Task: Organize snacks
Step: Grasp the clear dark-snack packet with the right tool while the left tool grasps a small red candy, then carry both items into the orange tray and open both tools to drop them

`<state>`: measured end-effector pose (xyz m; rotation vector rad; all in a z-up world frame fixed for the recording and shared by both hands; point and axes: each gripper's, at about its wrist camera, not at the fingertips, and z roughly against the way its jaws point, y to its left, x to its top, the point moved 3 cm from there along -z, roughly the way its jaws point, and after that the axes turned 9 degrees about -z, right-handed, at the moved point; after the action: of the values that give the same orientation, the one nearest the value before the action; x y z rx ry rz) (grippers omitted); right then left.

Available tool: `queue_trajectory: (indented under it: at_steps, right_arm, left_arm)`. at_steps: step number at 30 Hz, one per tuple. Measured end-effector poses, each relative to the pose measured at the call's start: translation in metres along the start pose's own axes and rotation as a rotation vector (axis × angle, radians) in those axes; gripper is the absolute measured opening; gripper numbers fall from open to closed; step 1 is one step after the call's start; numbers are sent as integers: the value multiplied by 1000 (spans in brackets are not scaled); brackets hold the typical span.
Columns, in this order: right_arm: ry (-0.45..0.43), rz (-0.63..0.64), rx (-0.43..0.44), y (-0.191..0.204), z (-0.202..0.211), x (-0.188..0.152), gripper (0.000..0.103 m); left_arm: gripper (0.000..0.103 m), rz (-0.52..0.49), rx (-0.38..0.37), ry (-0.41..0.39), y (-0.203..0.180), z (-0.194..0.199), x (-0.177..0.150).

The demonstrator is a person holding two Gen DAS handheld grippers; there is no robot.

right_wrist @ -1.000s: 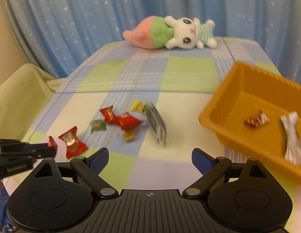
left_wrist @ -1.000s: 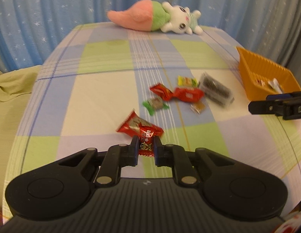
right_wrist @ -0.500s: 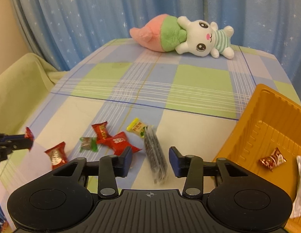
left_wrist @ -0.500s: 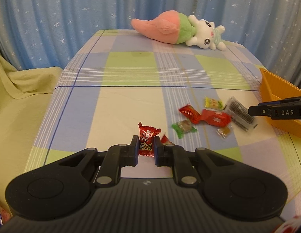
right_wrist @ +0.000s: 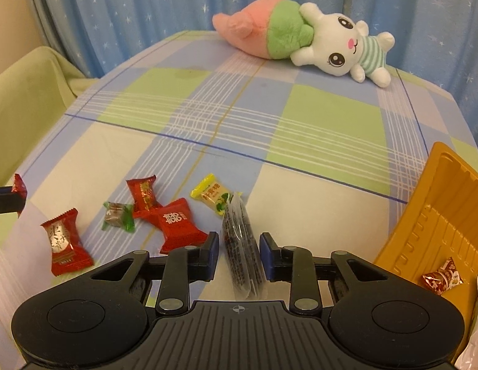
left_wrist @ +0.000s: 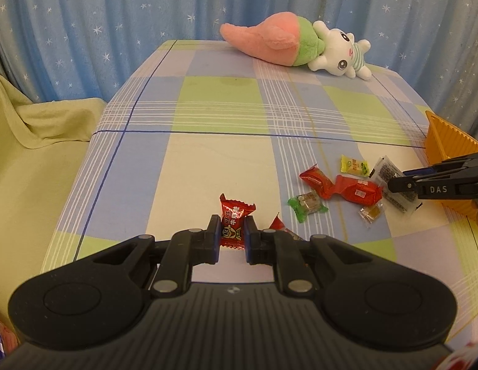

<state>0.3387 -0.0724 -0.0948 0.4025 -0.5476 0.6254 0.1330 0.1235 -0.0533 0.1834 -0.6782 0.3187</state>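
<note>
Fingers of the left gripper (left_wrist: pixel 232 235) pinch a small red foil-wrapped candy (left_wrist: pixel 236 219) held upright above the plaid cloth-covered table (left_wrist: pixel 208 154); fingers of the right gripper (right_wrist: pixel 238 254) stand spread on either side of a clear flat packet of dark snack (right_wrist: pixel 241 246), a gap showing on each flank, so not yet clamped; whether the pads touch the film cannot be told. Judgement: the step in hand is the right-side pickup of that packet; best to close squarely across its flat faces, low enough to catch the body and not just the crinkly seal, then lift straight before swinging toward the orange ribbed plastic tray (right_wrist: pixel 439 215) at the right, where a brown-and-red wrapped sweet (right_wrist: pixel 442 278) already lies. The packet sits between the right fingers, roughly centred, standing on edge and leaning a little. Loose pieces lie just beside it: a yellow-green candy sachet (right_wrist: pixel 212 195) near its far end, a red pillow-pack sweet (right_wrist: pixel 176 225) to the left; close slowly so neither gets dragged.
</note>
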Motion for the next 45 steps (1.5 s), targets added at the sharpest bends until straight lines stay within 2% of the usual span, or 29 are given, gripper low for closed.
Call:
queue_trajectory:
  at_steps: [2,4,10,17,24,34,45]
  right_arm:
    - [5,2,-3,1,-2,-1,31]
    - [0,6,-7,2,-3,-3,24]
    - [-25,-25,9,3,6,-7,21]
    - [-69,-83,40,3,36,-9,21]
    - [-114,-133,56,-5,72,-17,21]
    - [-202,-254,35,-47,134,-36,21]
    - [-304,-435,-96,-136,200,-59,21]
  left_arm:
    - [14,2,2,2,0,-1,0]
    - [14,5,4,4,1,0,-1]
    - [14,6,9,-3,2,4,-2]
    - [14,-16,-6,-23,-8,12,3]
    - [14,-68,-52,-60,-35,20,16]
    - [14,-185,-155,-117,-108,27,45]
    - [14,-340,-301,-176,-224,25,85]
